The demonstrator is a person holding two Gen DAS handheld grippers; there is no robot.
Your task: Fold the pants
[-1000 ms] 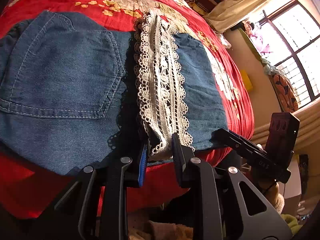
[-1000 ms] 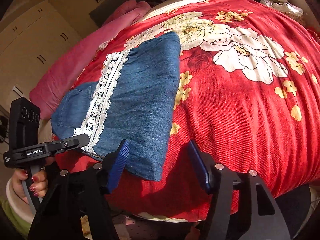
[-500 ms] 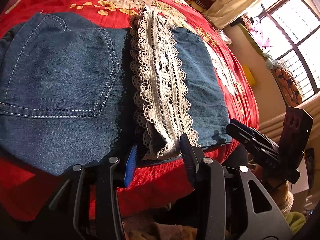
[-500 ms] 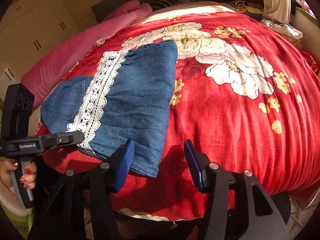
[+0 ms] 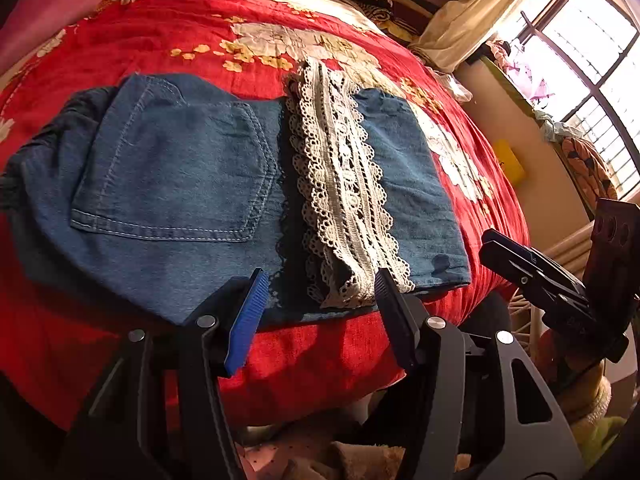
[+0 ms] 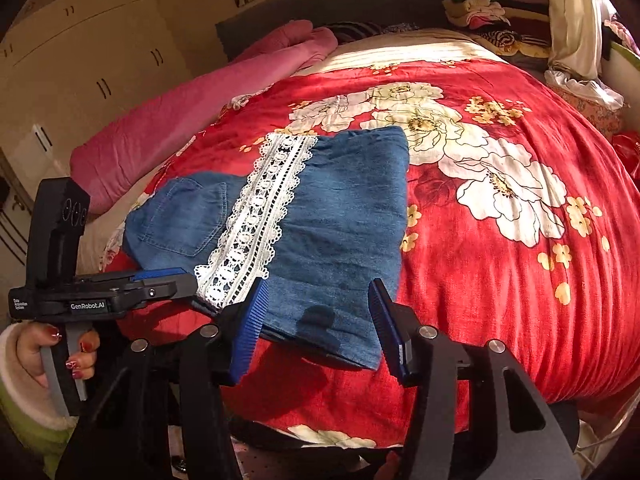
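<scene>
The folded denim pants (image 5: pixel 192 184) with a white lace trim (image 5: pixel 344 196) lie on the bed's red floral bedspread (image 6: pixel 500 280). The left gripper (image 5: pixel 320 312), marked "GenRobot.AI", is opening, released from the lace hem. The right gripper (image 6: pixel 316 324) hangs unclenched over the denim edge, grasping nothing.

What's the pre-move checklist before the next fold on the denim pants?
1. left gripper clear of the lace trim: ok, jaws opening, nothing pinched.
2. right gripper free: ok, open over the hem, pads apart from cloth.
3. denim pants folded, lying flat on the red bedspread: ok.
4. Near hem fully on the bed: ok.
5. Layers underneath aligned: cannot tell.
</scene>
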